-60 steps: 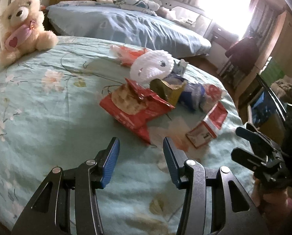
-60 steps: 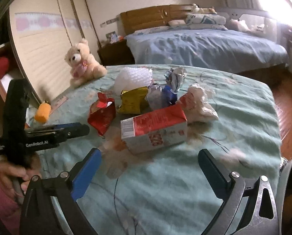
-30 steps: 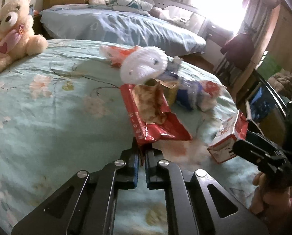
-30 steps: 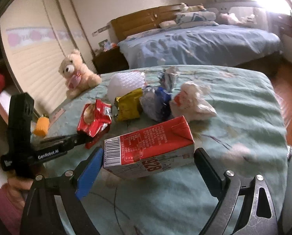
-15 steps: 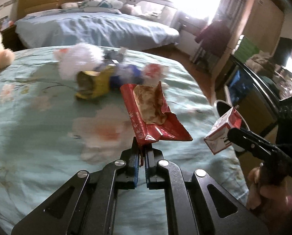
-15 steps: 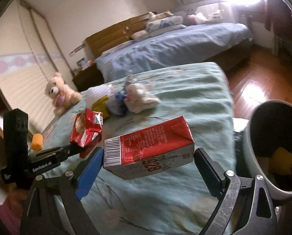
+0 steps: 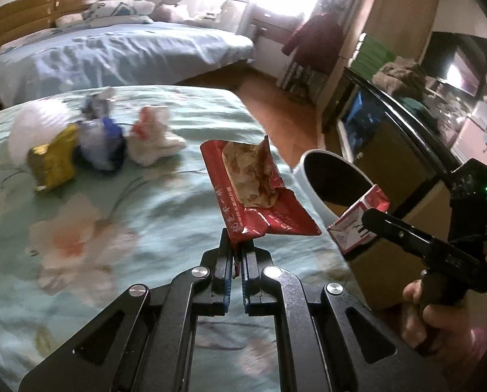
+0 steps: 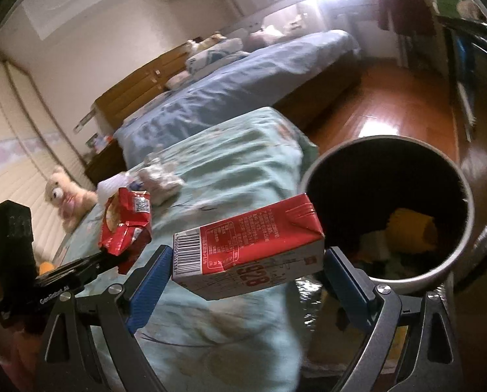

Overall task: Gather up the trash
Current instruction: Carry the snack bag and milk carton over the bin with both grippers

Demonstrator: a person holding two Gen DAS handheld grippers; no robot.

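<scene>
My left gripper (image 7: 237, 254) is shut on a red snack wrapper (image 7: 256, 192) and holds it up over the bed's edge, short of the bin. It also shows in the right wrist view (image 8: 126, 225). My right gripper (image 8: 246, 261) is shut on a red and white drink carton (image 8: 248, 246), held beside the rim of a round white trash bin (image 8: 416, 277). The carton also shows in the left wrist view (image 7: 357, 219), next to the bin (image 7: 312, 176). The bin holds a yellow item (image 8: 410, 228) and other scraps.
On the green floral bed cover (image 7: 113, 222) lie a yellow wrapper (image 7: 52, 160), a blue and white wrapper (image 7: 101, 143), a crumpled white and red wrapper (image 7: 152, 140) and white bubble wrap (image 7: 31, 121). A teddy bear (image 8: 65, 199) sits far left. Wooden floor (image 8: 390, 104) and a second bed lie beyond.
Both grippers have swung right toward the bin with their loads. The bin now fills more of the right wrist view, and the carton is beside its rim.
</scene>
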